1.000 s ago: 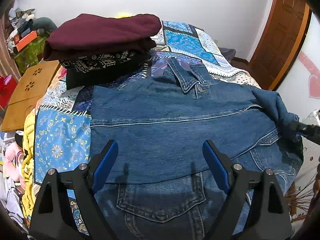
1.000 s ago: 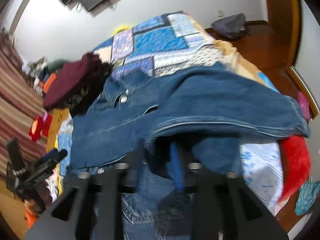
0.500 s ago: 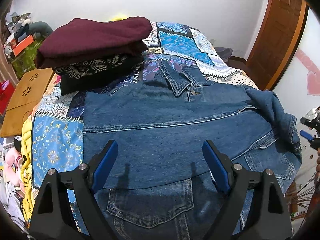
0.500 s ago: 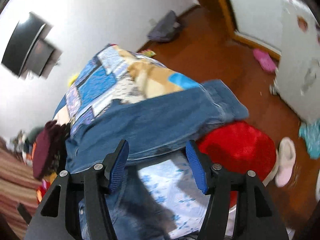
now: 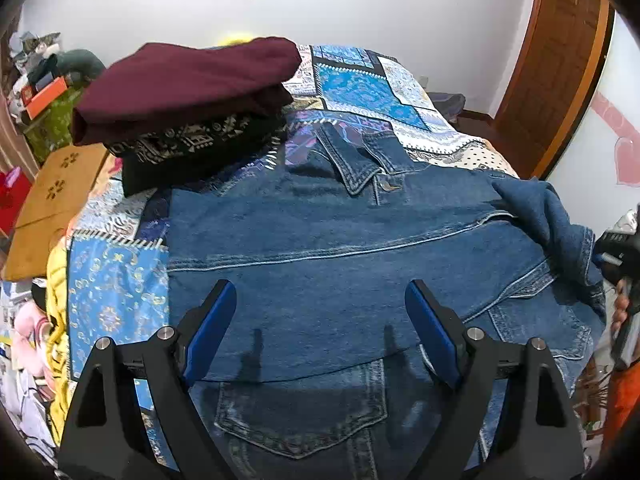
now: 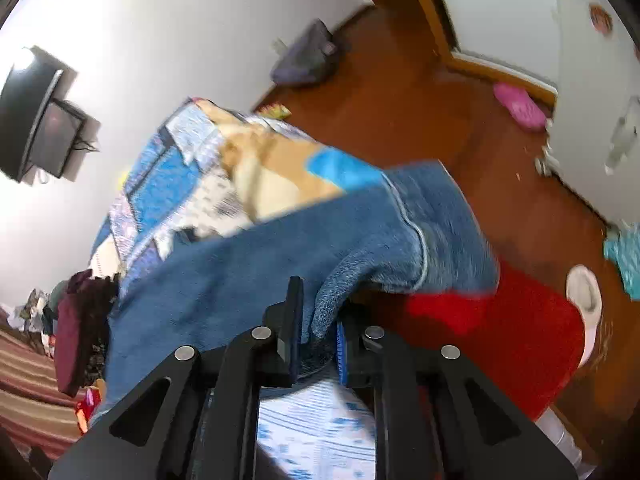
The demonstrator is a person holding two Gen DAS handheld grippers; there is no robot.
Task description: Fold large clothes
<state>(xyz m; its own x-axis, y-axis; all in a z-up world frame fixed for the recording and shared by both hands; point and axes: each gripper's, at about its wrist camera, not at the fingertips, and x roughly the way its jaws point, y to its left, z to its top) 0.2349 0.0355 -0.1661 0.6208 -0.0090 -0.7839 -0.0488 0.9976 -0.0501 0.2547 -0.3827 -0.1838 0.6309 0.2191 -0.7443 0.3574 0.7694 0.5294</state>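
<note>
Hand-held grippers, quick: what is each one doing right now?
Left hand-held gripper: open, holding nothing, above the denim jacket.
Right hand-held gripper: just closed on the jacket's sleeve.

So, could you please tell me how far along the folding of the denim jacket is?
Done: a maroon garment and a patterned one lie folded in a stack on the bed. In hand: the denim jacket lies spread out; the right tool has just closed on its sleeve. The left tool hovers open above it. Left: every fold of the jacket.
</note>
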